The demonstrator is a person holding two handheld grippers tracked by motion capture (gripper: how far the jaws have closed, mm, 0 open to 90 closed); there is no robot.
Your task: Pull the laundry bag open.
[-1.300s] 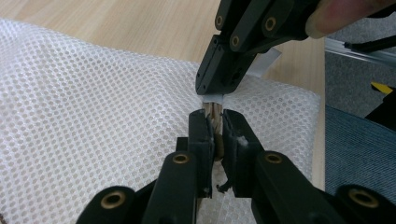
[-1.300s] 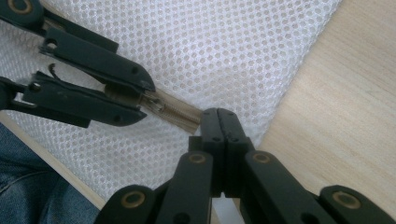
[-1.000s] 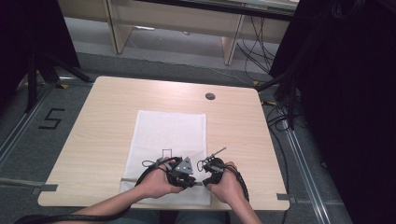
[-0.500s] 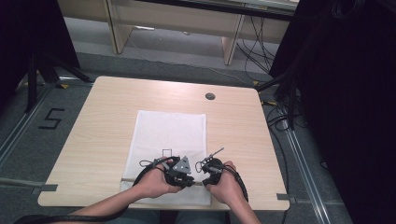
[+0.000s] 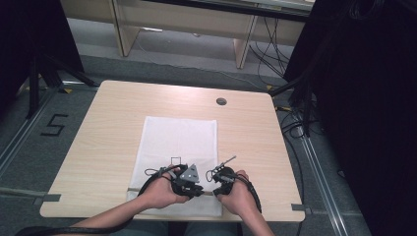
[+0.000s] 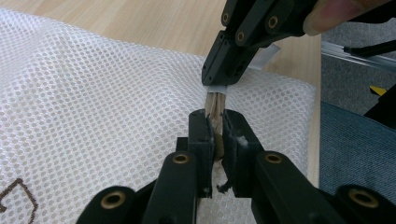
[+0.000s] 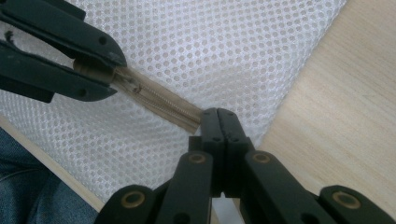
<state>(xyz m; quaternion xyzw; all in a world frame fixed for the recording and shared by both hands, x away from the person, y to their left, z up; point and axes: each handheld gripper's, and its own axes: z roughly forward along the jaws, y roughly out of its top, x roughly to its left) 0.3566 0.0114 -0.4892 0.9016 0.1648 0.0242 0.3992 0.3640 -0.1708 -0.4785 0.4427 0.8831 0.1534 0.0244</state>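
Note:
A white mesh bag (image 5: 179, 140) lies flat on the wooden table (image 5: 108, 128). Along its near edge runs a beige zipper (image 7: 159, 105). My left gripper (image 6: 215, 122) is shut on the zipper tape (image 6: 215, 100), its jaws pinching it from both sides. My right gripper (image 7: 218, 114) is shut on the zipper's end a short way along. In the high view the left gripper (image 5: 193, 186) and the right gripper (image 5: 216, 181) sit close together over the bag's near edge, each in a hand. The left gripper view has the right gripper (image 6: 233, 70) just beyond my own jaws.
A round cable hole (image 5: 221, 101) sits near the table's far edge. A small brown square mark (image 5: 175, 161) is printed on the bag. The table's near edge lies just behind the hands. Dark curtains stand at the right, wooden furniture at the back.

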